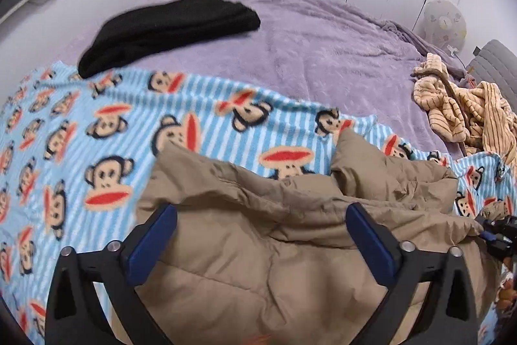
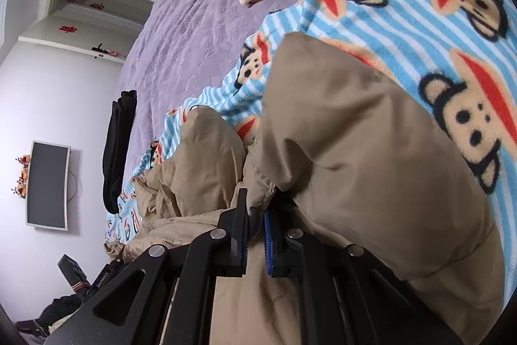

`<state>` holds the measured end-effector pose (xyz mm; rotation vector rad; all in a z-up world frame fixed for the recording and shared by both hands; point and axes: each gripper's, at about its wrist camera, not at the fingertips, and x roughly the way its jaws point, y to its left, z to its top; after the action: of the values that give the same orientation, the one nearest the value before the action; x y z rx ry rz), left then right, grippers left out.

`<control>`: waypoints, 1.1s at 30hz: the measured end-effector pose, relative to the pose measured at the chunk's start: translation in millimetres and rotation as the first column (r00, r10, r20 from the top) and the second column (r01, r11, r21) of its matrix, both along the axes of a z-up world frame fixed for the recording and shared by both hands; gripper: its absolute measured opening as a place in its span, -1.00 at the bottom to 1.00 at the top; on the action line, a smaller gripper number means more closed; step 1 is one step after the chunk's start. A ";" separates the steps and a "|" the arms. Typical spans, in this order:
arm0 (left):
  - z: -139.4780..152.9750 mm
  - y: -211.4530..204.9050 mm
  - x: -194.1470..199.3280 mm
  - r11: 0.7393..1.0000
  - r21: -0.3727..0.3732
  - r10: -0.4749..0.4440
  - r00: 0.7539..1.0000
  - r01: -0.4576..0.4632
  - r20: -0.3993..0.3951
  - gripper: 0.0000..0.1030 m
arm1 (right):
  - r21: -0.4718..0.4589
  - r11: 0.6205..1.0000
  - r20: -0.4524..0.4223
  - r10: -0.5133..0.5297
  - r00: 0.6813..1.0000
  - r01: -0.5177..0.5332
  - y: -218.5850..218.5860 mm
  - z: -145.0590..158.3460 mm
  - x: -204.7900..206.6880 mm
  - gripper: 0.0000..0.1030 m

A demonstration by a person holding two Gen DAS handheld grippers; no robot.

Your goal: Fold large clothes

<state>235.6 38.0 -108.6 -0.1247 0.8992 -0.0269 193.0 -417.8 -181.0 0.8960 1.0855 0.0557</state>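
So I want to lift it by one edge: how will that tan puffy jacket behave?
The tan jacket is creased and slumped, so it will probably sag from the right gripper pinching its edge. Its quilted puffiness suggests it is light for its bulk. The smooth shell may slip.

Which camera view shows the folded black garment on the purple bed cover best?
The left wrist view: the folded black garment lies large and whole on the purple bed cover. The right wrist view shows it only small and edge-on near the bed's side.
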 end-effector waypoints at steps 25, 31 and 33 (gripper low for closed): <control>-51.2 -37.2 36.4 0.978 0.127 -0.159 0.984 0.168 -0.079 -0.14 | -0.284 0.898 0.000 0.352 0.936 -0.337 87.8 -15.6 36.9 -1.00; -84.9 29.4 58.3 0.987 0.159 -0.002 0.990 0.025 -0.142 0.03 | -0.446 0.872 -0.055 0.197 0.979 -0.201 9.7 -5.4 15.0 -1.00; -97.0 33.3 64.8 0.990 0.138 0.031 0.988 -0.010 -0.151 0.03 | -0.375 0.915 -0.034 0.147 0.989 -0.149 -11.1 -17.0 10.5 -1.00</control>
<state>300.4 71.3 -205.6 -0.0082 1.0503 0.0640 203.5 -428.9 -198.1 0.4667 1.1201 -0.0298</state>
